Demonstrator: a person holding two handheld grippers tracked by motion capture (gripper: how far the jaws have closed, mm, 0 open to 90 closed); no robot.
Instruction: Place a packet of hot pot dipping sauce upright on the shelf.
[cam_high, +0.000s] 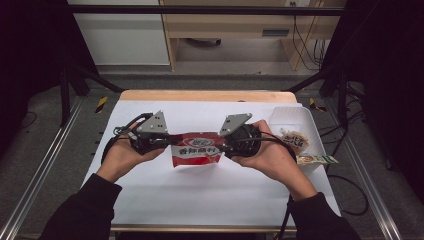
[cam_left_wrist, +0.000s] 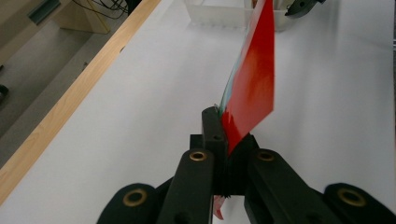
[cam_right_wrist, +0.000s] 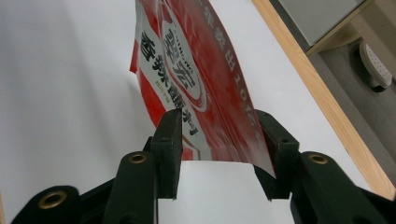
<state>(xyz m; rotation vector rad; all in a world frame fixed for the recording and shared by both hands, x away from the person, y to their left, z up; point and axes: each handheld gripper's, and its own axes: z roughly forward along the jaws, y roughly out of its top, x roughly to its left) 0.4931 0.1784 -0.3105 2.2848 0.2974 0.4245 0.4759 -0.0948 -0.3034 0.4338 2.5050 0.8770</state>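
The left hand-held gripper (cam_high: 161, 141) is clenched on one side edge of the glossy red-and-white foil snack packet (cam_high: 196, 149); in the left gripper view its jaws are pinched tight on the thin red film (cam_left_wrist: 250, 88). The right hand-held gripper (cam_high: 227, 145) sits at the opposite edge, but in the right gripper view its jaws stand apart, with the packet (cam_right_wrist: 196, 88) lying loosely between them, not yet gripped.

The step in hand looks like taking a two-sided hold on the packet, which hangs above the white surface (cam_high: 200, 192) in the middle of the high view. The next move probably calls for closing the right jaws on the film before pulling or carrying.

The packet is flat and shiny, with a white band of dark printed characters and a round emblem. At centre right of the high view a translucent plastic tray (cam_high: 287, 116) holds other small packets.
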